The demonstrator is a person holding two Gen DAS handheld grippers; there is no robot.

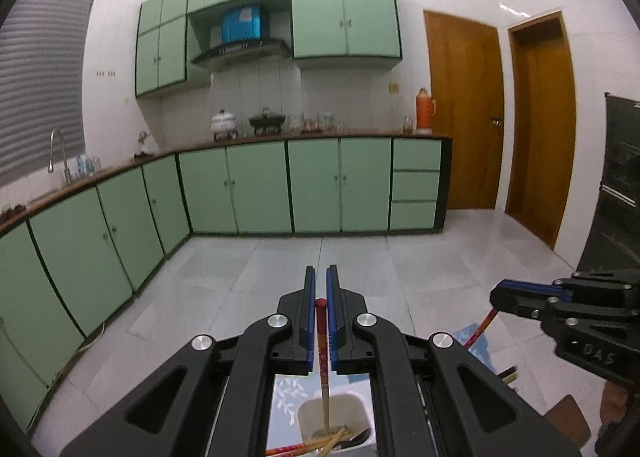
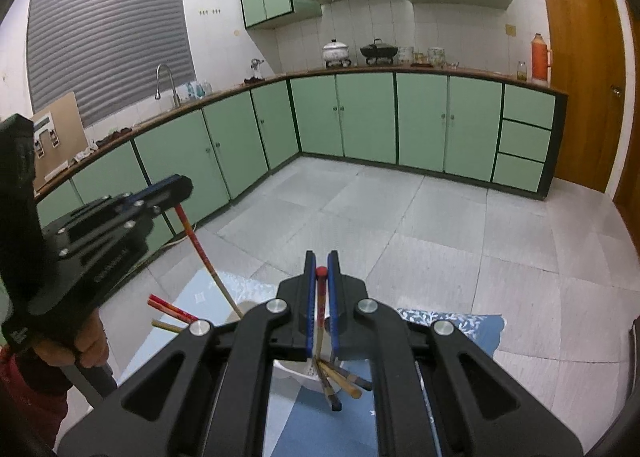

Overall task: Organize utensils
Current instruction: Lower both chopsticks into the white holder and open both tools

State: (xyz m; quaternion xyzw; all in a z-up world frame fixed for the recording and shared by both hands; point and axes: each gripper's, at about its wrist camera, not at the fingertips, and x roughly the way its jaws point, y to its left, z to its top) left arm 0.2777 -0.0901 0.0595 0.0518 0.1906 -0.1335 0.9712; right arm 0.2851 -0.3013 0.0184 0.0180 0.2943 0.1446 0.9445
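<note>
My left gripper [image 1: 321, 273] is shut on a red chopstick [image 1: 321, 341] whose pale tip reaches down into a white holder [image 1: 308, 417]. Several chopsticks [image 1: 328, 441] lie in that holder. My right gripper [image 2: 321, 257] is shut on another red chopstick [image 2: 321, 297], above the holder's white rim [image 2: 288, 373], where several pale-tipped chopsticks [image 2: 340, 381] lean. In the right wrist view the left gripper [image 2: 186, 185] shows at the left, its chopstick [image 2: 200, 253] slanting down to the holder. In the left wrist view the right gripper [image 1: 496, 295] shows at the right with its chopstick [image 1: 482, 327].
A blue patterned cloth [image 2: 460, 325] covers the table under the holder. Loose red chopsticks [image 2: 172, 309] lie to the left on it. A hand [image 2: 90, 349] grips the left tool's handle. Green cabinets [image 1: 256, 185], tiled floor [image 1: 360, 257] and wooden doors [image 1: 464, 109] lie beyond.
</note>
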